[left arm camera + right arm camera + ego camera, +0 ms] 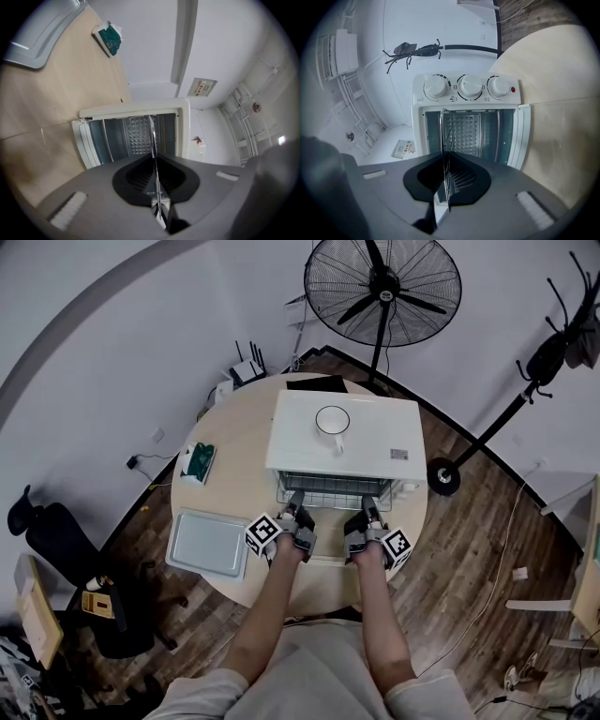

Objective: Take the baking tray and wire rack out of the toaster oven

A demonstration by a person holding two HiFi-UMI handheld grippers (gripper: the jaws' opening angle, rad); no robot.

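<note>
Left gripper [295, 509] clamped on the front edge of the wire rack [333, 489], right gripper [369, 512] clamped on the same edge further along. I take it the two grips are there to keep the rack flat and stop it skewing on its rails. Both point level into the open toaster oven [345, 442]; the rack sits partly out of the mouth. Baking tray [205, 543] already out, lying on the table [246, 442] left of the oven, clear of my pull path. My read: rack removal in hand.
</note>
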